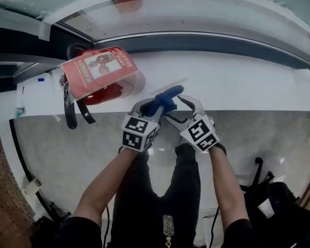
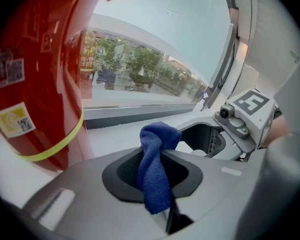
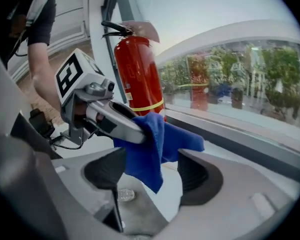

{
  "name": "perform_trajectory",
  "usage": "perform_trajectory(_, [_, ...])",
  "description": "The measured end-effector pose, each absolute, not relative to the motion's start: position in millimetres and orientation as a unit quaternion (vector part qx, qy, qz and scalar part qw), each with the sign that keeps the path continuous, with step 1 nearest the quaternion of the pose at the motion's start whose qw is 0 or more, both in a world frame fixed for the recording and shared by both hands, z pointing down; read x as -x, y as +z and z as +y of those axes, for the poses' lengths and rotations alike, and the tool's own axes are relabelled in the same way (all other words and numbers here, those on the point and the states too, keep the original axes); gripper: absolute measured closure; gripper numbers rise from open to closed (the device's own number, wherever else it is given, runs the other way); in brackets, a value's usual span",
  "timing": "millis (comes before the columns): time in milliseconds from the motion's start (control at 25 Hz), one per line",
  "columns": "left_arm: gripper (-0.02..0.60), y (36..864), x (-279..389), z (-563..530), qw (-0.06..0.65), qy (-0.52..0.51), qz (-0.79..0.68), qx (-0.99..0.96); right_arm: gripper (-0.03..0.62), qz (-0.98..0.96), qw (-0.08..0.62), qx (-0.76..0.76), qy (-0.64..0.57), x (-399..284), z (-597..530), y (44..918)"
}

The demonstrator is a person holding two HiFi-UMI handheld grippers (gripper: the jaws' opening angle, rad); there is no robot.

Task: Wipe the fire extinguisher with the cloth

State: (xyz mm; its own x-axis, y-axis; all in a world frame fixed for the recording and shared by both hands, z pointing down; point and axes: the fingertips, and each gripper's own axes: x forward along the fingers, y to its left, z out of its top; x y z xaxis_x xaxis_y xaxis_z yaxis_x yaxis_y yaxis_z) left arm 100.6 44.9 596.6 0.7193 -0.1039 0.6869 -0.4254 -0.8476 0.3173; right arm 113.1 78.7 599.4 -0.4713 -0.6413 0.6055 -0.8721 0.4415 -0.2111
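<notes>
A red fire extinguisher (image 1: 101, 84) stands on the white sill (image 1: 237, 81) at the left, with a red tag over its top and a black hose hanging beside it. In the left gripper view its red body (image 2: 35, 69) fills the left side. My left gripper (image 1: 157, 106) is shut on a blue cloth (image 1: 164, 100), just right of the extinguisher; the cloth (image 2: 157, 164) sticks up out of the pinched jaws. My right gripper (image 1: 182, 110) stands open close beside it. In the right gripper view the cloth (image 3: 152, 149) hangs between my right gripper's (image 3: 152, 173) parted jaws, the pads apart from it.
Behind the sill runs a dark window rail (image 1: 222, 43) and glass. Below the sill is grey floor (image 1: 57, 154), with a black bag (image 1: 279, 205) at the lower right and the person's legs in the middle. A brick strip (image 1: 2, 200) lies at the far left.
</notes>
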Motion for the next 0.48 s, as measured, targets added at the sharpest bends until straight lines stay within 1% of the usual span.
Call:
perform_trajectory(160, [0.509,576.5,-115.9,53.5,0.268,0.324,-0.185,-0.888,0.281,-0.862,0.232,-0.410,0.189,-117.2,75.9,579.7])
perform_trajectory(240, [0.505,564.7,-127.3,58.3,0.274,0.316,-0.188,-0.889,0.283,-0.876,0.231,-0.391,0.163,-122.3,73.1,570.4])
perform_trajectory(280, [0.503,559.6,-130.3,58.2,0.274,0.314,-0.192,-0.888,0.295,-0.883,0.229,-0.380,0.155,-121.8,71.2,566.6])
perform_trajectory(320, [0.503,555.2,-130.7,56.4,0.275,0.312,-0.200,-0.887,0.328,-0.889,0.227,-0.369,0.148,-119.1,69.5,563.4])
perform_trajectory(440, [0.474,543.6,-121.3,43.7,0.289,0.296,-0.225,-0.882,0.486,-0.899,0.229,-0.350,0.127,-107.5,60.8,556.2])
perform_trajectory(480, [0.469,539.8,-116.4,38.4,0.293,0.289,-0.231,-0.882,0.516,-0.900,0.233,-0.347,0.120,-104.3,56.1,553.9])
